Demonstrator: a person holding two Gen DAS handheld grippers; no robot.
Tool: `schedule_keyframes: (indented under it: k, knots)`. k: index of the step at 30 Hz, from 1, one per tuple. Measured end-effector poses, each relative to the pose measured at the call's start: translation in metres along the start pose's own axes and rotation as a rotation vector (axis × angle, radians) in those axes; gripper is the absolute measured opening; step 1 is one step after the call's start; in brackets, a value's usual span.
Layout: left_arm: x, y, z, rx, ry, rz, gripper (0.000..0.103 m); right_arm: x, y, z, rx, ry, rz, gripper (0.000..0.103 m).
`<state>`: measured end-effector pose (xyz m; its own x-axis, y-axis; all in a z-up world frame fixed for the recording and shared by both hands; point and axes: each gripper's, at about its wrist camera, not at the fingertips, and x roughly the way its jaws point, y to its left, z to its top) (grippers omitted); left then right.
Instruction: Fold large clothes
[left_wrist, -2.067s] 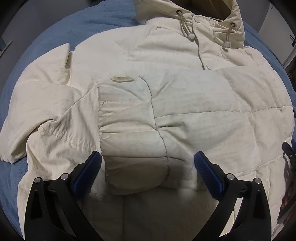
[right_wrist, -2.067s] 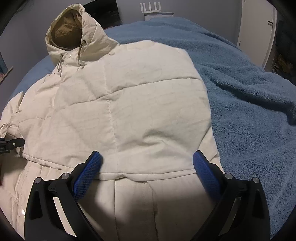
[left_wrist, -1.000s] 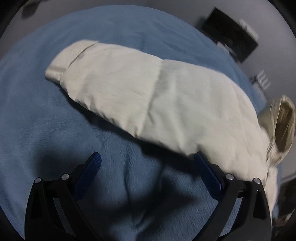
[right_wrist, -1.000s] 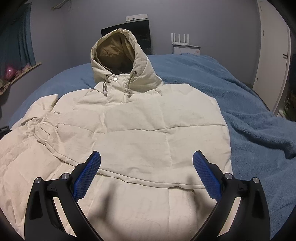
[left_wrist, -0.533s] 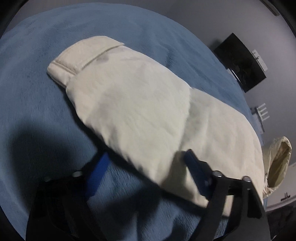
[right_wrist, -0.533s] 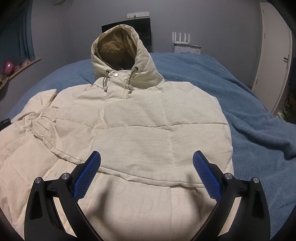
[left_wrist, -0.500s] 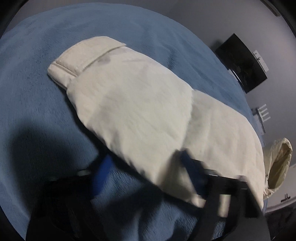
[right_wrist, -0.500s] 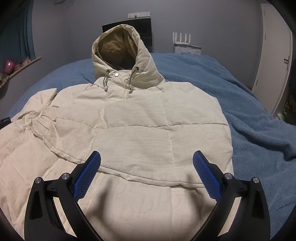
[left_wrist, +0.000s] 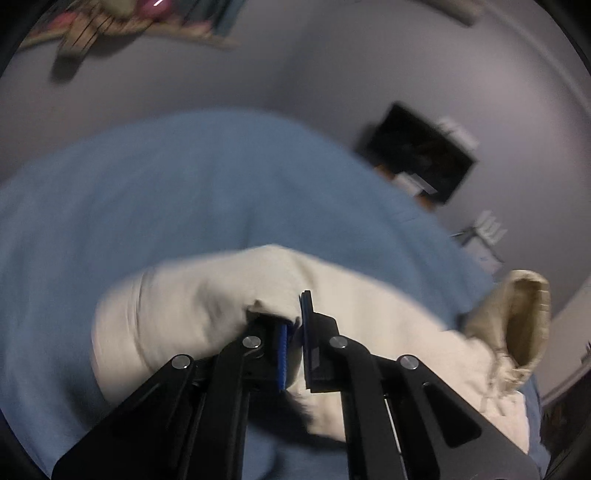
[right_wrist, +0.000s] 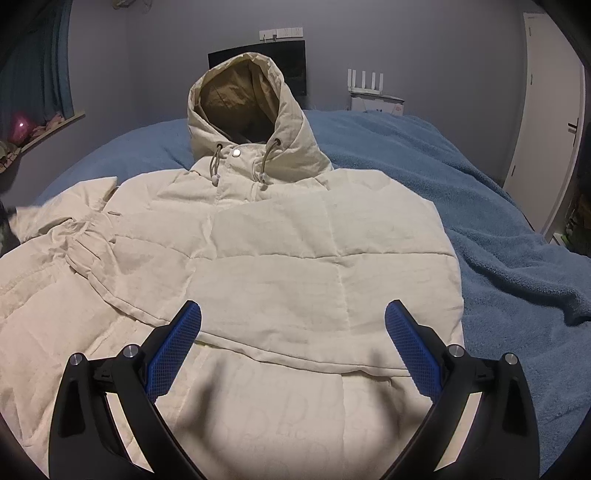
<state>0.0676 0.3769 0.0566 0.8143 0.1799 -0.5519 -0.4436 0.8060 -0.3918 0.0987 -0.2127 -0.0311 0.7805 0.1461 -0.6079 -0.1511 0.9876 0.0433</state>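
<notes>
A cream puffer jacket (right_wrist: 295, 258) with a hood (right_wrist: 243, 96) lies face up on a blue bed (right_wrist: 498, 240). Its right sleeve lies folded across the chest. My left gripper (left_wrist: 293, 328) is shut on the jacket's left sleeve (left_wrist: 177, 314), pinching a fold of it and holding it raised off the bed; the hood (left_wrist: 517, 317) shows at the right of that view. My right gripper (right_wrist: 293, 332) is open and empty, hovering over the jacket's lower front.
The blue blanket (left_wrist: 184, 184) covers the bed around the jacket. A dark screen (right_wrist: 291, 59) and a white router (right_wrist: 373, 92) stand against the far wall. A white door (right_wrist: 550, 140) is at the right. A window sill with clutter (right_wrist: 33, 129) is at the left.
My left gripper has closed on the left sleeve and lifted it, tilting upward. My right gripper has barely moved and stays open.
</notes>
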Motion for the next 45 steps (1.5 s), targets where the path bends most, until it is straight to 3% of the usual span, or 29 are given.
schedule_keyframes:
  k: [6, 12, 16, 22, 28, 30, 32, 34, 35, 40, 45]
  knots:
    - [-0.055, -0.118, 0.018, 0.256, -0.106, -0.178, 0.006, -0.008, -0.004, 0.004, 0.012, -0.03, 0.002, 0.096]
    - [-0.106, -0.233, -0.019, 0.515, -0.145, -0.346, 0.006, -0.014, -0.013, 0.006, 0.041, -0.045, 0.004, 0.096]
    - [-0.112, -0.3, -0.062, 0.64, -0.084, -0.46, 0.006, -0.019, -0.021, 0.007, 0.061, -0.061, 0.004, 0.096]
    - [-0.076, -0.363, -0.136, 0.745, 0.086, -0.546, 0.006, -0.021, -0.034, 0.008, 0.104, -0.072, 0.003, 0.096]
    - [-0.011, -0.367, -0.203, 0.723, 0.362, -0.527, 0.009, -0.019, -0.042, 0.007, 0.131, -0.066, -0.001, 0.096]
    - [0.004, -0.358, -0.221, 0.7, 0.456, -0.559, 0.016, -0.019, -0.043, 0.006, 0.132, -0.066, 0.001, 0.096]
    - [0.0, -0.346, -0.225, 0.714, 0.483, -0.559, 0.029, -0.019, -0.042, 0.007, 0.129, -0.065, 0.002, 0.096]
    - [-0.006, -0.344, -0.224, 0.719, 0.483, -0.567, 0.071, -0.021, -0.041, 0.007, 0.125, -0.067, 0.003, 0.096]
    - [-0.014, -0.34, -0.222, 0.713, 0.47, -0.574, 0.079, -0.021, -0.041, 0.007, 0.124, -0.067, 0.006, 0.096]
    - [-0.048, -0.312, -0.195, 0.751, 0.402, -0.551, 0.086, -0.025, -0.031, 0.01, 0.096, -0.066, 0.011, 0.096]
    - [-0.041, -0.267, -0.154, 0.74, 0.314, -0.361, 0.088, -0.033, 0.018, 0.027, -0.032, -0.078, 0.061, 0.096]
